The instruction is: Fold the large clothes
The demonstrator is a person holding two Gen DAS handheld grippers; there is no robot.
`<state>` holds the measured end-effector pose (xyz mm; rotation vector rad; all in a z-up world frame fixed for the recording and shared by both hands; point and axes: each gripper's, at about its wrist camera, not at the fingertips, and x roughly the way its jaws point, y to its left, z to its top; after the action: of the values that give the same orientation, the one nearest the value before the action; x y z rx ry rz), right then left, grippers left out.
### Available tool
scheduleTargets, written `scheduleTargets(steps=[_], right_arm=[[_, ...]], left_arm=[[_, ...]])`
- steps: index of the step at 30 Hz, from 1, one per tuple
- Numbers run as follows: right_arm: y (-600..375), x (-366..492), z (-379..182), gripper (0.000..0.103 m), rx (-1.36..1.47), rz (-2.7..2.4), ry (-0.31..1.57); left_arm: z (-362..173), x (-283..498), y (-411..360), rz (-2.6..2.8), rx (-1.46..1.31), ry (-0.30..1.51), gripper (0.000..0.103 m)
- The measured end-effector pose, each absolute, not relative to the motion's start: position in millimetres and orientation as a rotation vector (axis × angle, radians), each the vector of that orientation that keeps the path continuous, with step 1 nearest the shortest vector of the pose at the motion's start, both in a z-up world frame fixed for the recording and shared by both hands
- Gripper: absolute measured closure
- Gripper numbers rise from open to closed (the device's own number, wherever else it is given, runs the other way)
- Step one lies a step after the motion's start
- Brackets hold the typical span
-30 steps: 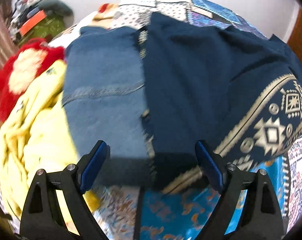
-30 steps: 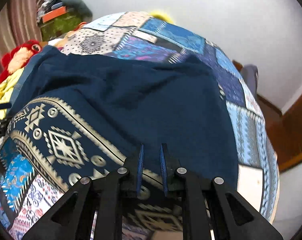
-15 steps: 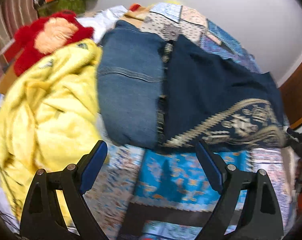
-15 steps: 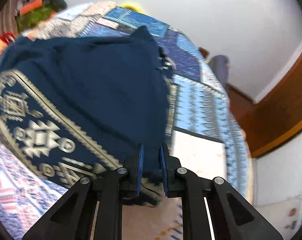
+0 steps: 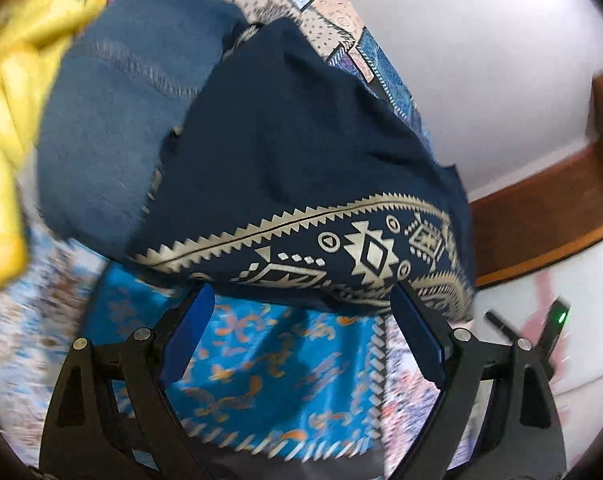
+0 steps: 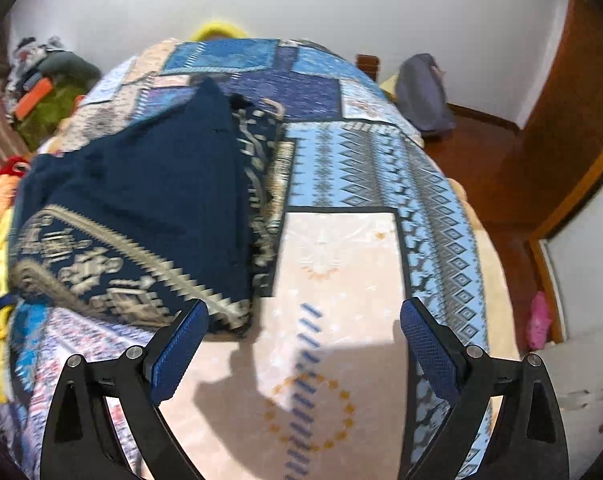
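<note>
A navy garment with a beige geometric border (image 5: 301, 152) lies folded on the patchwork bedspread (image 5: 261, 364). In the right wrist view the same navy garment (image 6: 149, 200) lies left of centre. My left gripper (image 5: 301, 316) stands open just before the garment's patterned hem, with nothing between its fingers. My right gripper (image 6: 305, 320) is opening wide over the pale patch of the bedspread (image 6: 341, 264), with nothing between its jaws; its left finger (image 6: 181, 344) sits beside the garment's near right corner.
Folded blue jeans (image 5: 117, 120) lie left of the navy garment, with a yellow garment (image 5: 5, 128) further left. A red plush toy (image 6: 1, 184) and a clothes pile (image 6: 41, 92) sit at the far left. A grey bag (image 6: 421, 92) stands on the wooden floor (image 6: 497, 160).
My right gripper let go of the navy garment's edge, opened wide and moved right over the pale patch. My left gripper stayed open while its view swung and rolled toward the garment's hem.
</note>
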<state>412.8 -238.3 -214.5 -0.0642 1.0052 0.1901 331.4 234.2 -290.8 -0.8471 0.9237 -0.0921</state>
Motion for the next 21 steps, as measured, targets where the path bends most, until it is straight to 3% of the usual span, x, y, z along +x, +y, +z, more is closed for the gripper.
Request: scheduleTargets(steps=[7,10,16,21], right_arm=[[-204.8,405.0,-200.5,0.007,-0.002,0.325,0.950],[-184.4,409.5,-203.2,0.007,0.020,0.369,0.954],[-142.4,427.7,-212.5,0.007,-0.008,0.383,0.983],[-102.1,434.0,-200.7,0.007,-0.058,0.403,0.946]], left_arm=[[-317.8,370.9,255.3,-0.077,-0.998,0.848,0.015],[-322.0,389.4,262.1,-0.017,-1.025,0.813,0.028],[-302.3,413.8,259.7,0.096,-0.947,0.756,0.086],[-244.0,416.9,249.2,0.125,-0.804,0.654,0.091]])
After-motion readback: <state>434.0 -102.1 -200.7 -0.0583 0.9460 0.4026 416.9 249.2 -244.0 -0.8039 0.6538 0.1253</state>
